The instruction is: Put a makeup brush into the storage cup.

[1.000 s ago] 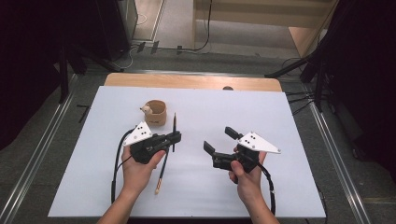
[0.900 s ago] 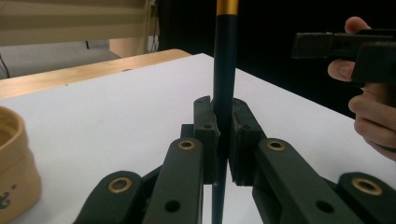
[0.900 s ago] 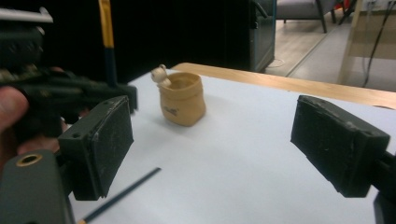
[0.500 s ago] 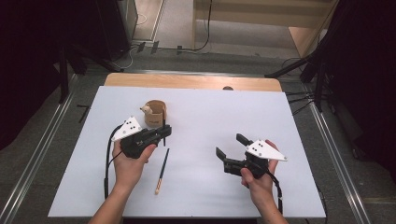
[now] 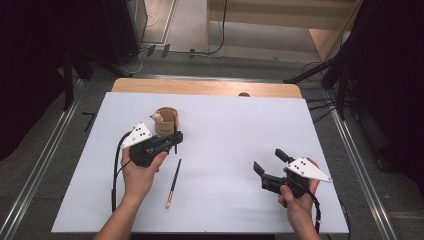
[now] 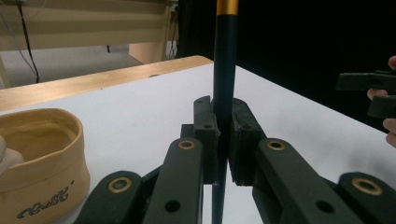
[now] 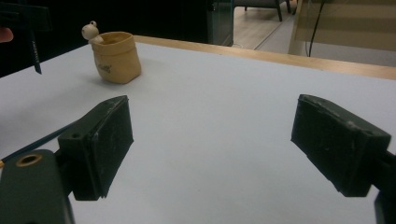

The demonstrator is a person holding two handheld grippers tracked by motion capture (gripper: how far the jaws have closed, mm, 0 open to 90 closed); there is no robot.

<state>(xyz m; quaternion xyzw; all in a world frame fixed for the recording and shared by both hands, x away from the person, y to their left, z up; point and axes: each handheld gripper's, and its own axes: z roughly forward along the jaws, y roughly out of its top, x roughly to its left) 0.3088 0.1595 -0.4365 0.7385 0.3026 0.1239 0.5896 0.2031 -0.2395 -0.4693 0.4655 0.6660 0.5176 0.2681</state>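
My left gripper (image 5: 175, 137) hovers just in front of a tan fabric pouch (image 5: 166, 120) with a small white figure at its rim. In the left gripper view its jaws (image 6: 223, 107) are shut on a dark stick with a gold band (image 6: 224, 60), held upright. The pouch (image 6: 39, 149) sits close at the lower left of that view. A second dark pencil with a pale tip (image 5: 173, 183) lies flat on the white table below the left hand. My right gripper (image 5: 269, 161) is open at the front right, nothing between its pads (image 7: 100, 144).
The white tabletop (image 5: 235, 125) has a wooden strip (image 5: 205, 87) along its far edge. Metal rails (image 5: 45, 160) run along both sides on the floor. From the right gripper view, the pouch (image 7: 114, 56) stands far left, the lying pencil (image 7: 42, 139) nearer.
The right gripper has drawn away to the right and toward the front edge, still open. The left gripper has shifted slightly left, keeping the stick. The lying pencil has not moved.
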